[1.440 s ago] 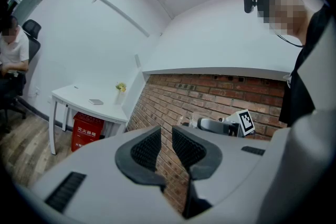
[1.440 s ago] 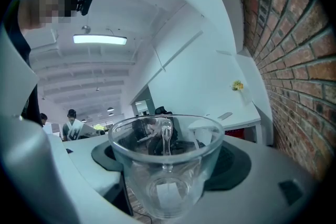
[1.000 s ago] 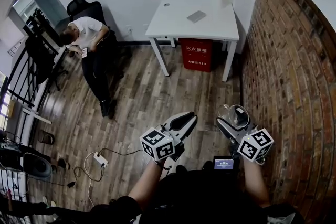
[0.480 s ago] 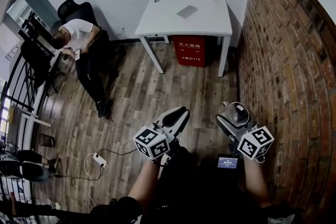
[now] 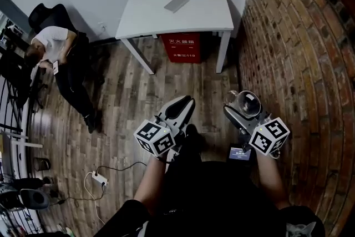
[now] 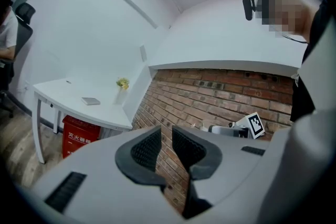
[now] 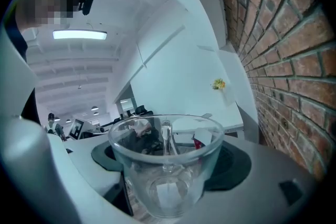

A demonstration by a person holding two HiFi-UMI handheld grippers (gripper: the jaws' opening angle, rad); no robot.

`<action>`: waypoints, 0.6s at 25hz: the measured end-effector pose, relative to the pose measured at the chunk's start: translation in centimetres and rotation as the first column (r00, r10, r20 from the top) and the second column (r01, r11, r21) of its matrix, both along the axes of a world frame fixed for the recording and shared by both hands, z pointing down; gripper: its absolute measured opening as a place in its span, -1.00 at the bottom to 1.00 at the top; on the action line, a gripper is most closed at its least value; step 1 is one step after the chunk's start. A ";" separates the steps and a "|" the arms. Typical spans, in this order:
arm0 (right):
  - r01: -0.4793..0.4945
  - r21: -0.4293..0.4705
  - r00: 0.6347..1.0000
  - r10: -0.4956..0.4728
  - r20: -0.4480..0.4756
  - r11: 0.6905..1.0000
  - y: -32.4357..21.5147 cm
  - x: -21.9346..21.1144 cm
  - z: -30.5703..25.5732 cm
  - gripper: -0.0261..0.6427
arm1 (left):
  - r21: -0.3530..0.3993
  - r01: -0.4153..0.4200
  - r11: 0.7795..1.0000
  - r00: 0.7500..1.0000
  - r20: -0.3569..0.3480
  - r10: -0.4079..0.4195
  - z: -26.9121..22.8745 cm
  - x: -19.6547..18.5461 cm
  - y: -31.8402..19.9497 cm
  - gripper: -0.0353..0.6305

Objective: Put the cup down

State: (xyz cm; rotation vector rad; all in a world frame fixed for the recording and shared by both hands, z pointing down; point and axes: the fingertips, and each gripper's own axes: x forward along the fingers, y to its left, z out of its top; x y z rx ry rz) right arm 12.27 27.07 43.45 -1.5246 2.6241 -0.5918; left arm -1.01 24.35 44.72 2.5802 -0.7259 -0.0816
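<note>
Glass cup sits squeezed between the jaws of the right gripper, up in the air over the wooden floor, near the brick wall. It stands straight up, open top up, with its handle on the far side from the gripper. The left gripper has its jaws nearly together with a thin gap and holds nothing.

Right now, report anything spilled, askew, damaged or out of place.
Nothing spilled or broken. The glass cup sits upright and looks empty in the right hand-held gripper, over the wooden floor, well short of the white table. Only oddity: a power strip and its cable lying loose on the floor.
</note>
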 end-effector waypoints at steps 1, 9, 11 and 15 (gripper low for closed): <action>-0.008 -0.001 1.000 0.008 0.000 1.000 -1.8 0.1 -0.2 0.34 | 0.004 -0.006 1.000 1.000 -0.004 0.006 -0.3 0.1 -1.8 -0.72; -0.026 0.015 1.000 0.026 0.015 1.000 -15.7 -1.6 -1.8 0.34 | 0.024 -0.027 0.999 1.000 0.001 0.027 -1.2 -2.2 -15.3 -0.72; -0.027 0.016 0.999 0.026 0.022 1.000 -18.4 -2.2 -1.9 0.34 | 0.013 -0.028 1.000 1.000 0.004 0.028 -1.0 -2.8 -18.0 -0.72; -0.010 -0.003 0.999 0.010 0.032 1.000 -22.5 -2.7 -1.0 0.34 | -0.003 -0.035 0.999 0.999 0.013 0.035 -0.2 -2.9 -21.8 -0.72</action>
